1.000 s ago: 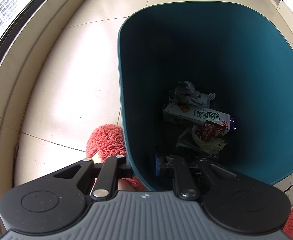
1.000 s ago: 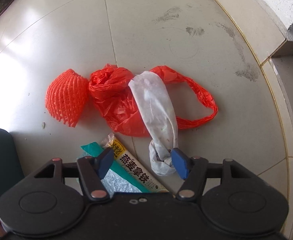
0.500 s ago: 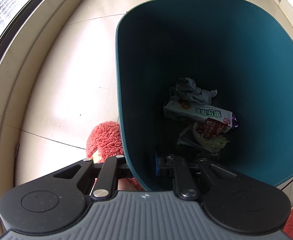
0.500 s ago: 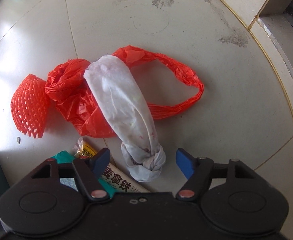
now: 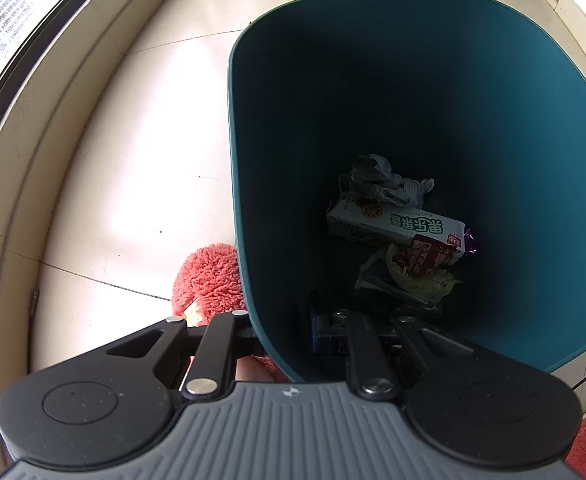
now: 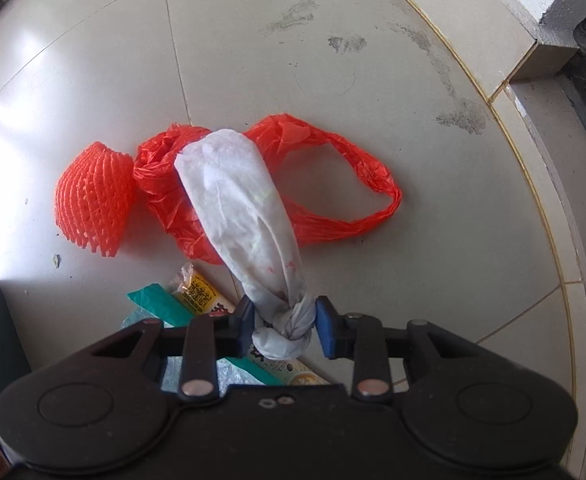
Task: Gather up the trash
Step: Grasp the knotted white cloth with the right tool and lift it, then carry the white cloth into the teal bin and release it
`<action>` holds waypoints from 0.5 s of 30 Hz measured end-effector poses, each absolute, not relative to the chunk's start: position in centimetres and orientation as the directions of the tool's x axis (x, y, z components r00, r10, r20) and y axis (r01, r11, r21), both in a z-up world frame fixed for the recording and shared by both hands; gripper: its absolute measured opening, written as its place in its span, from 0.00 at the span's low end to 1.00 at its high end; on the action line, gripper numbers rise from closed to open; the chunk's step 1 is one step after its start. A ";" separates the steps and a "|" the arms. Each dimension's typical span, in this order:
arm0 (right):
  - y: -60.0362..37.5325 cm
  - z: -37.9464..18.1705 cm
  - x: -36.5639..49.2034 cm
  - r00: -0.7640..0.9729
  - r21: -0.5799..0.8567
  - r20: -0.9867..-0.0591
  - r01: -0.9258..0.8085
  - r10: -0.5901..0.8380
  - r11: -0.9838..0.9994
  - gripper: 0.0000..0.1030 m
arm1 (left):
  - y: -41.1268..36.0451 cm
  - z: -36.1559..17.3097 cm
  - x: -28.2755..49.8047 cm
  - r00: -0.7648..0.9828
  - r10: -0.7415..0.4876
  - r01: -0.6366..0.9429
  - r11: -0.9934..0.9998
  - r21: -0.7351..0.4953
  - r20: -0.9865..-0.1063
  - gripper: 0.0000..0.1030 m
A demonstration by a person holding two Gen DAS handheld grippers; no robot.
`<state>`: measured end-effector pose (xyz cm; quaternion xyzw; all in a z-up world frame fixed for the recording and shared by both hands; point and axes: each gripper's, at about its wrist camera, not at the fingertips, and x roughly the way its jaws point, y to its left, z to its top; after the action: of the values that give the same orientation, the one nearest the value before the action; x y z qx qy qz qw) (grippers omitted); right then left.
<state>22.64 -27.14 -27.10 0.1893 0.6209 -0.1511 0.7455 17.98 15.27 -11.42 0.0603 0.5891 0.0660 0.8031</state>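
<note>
Jaws of the right gripper (image 6: 283, 326) have just been closing and now pinch the white bag (image 6: 237, 208) at its knot (6 o'clock). Red bag (image 6: 333, 184) and net (image 6: 93, 196) await. Left gripper (image 5: 281, 330) clamps the bin (image 5: 249, 264) rim.
</note>
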 end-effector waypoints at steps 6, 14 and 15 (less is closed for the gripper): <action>-24.8 -21.5 23.6 0.240 0.097 -0.971 0.359 0.008 0.928 0.30 | 15.3 -11.2 17.8 0.312 0.184 -0.041 0.983 0.180 -0.932 0.16; -20.2 -14.5 23.4 0.311 0.082 -0.950 0.192 0.019 0.978 0.29 | 15.3 -10.3 17.6 0.346 0.201 -0.048 0.979 0.197 -0.917 0.16; -19.4 -13.5 23.3 0.327 0.086 -0.945 0.168 0.027 0.982 0.29 | 15.3 -10.3 17.5 0.348 0.203 -0.048 0.979 0.199 -0.915 0.16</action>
<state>23.32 -19.42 -13.45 0.0841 0.5783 -0.0435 0.8103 17.55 15.26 -10.28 0.0688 0.5659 0.0767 0.8180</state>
